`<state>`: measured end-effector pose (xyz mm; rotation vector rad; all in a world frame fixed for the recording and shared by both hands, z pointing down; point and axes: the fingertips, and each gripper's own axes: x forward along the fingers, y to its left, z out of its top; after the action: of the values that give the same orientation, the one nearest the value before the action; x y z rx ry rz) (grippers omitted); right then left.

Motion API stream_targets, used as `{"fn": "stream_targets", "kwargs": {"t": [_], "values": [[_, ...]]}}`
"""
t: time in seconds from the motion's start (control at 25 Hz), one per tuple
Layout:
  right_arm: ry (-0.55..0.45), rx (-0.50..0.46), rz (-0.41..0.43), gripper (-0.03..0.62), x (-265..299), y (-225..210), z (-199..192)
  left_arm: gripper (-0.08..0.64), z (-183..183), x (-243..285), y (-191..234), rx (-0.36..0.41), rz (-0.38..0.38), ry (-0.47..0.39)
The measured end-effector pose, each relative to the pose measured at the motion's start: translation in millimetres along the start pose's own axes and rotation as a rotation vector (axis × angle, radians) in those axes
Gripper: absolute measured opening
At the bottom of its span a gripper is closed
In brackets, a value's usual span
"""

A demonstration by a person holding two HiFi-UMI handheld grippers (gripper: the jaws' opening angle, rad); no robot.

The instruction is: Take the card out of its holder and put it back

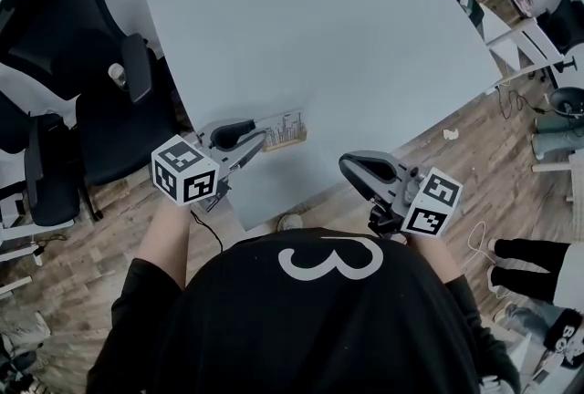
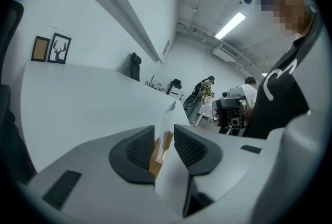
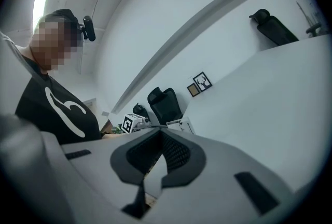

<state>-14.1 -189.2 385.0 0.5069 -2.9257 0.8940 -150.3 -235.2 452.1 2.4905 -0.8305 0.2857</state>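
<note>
Left tool [image 2: 164, 129] spread around half-hidden wooden holder [image 2: 155, 163], card [image 2: 167, 114] edge-on, right tool [image 3: 161, 134] pressed together

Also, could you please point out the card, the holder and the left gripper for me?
card [image 1: 285, 125]: head view, middle of its printed face.
holder [image 1: 288, 143]: head view, wooden base under the card.
left gripper [image 2: 164, 132]: left gripper view, midway between its fingertips.

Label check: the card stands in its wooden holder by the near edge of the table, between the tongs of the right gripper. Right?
Wrong gripper: the card stands in its wooden holder by the near edge of the table, between the tongs of the left gripper, as the left gripper view shows.
</note>
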Motion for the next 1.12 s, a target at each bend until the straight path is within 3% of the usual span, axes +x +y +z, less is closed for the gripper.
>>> {"fn": "stream_targets", "kwargs": {"t": [0.36,0.52,1.12], "values": [[0.018,0.022,-0.031,0.009,-8,-5,-12,0.090,-4,10,2,0.102,-0.031,0.026],[0.023,0.036,-0.057,0.009,-10,-11,-14,0.049,-2,12,3,0.126,-0.028,0.024],[0.013,0.094,-0.083,0.009,-17,-18,-16,0.027,2,15,-6,0.193,-0.041,0.014]]}}
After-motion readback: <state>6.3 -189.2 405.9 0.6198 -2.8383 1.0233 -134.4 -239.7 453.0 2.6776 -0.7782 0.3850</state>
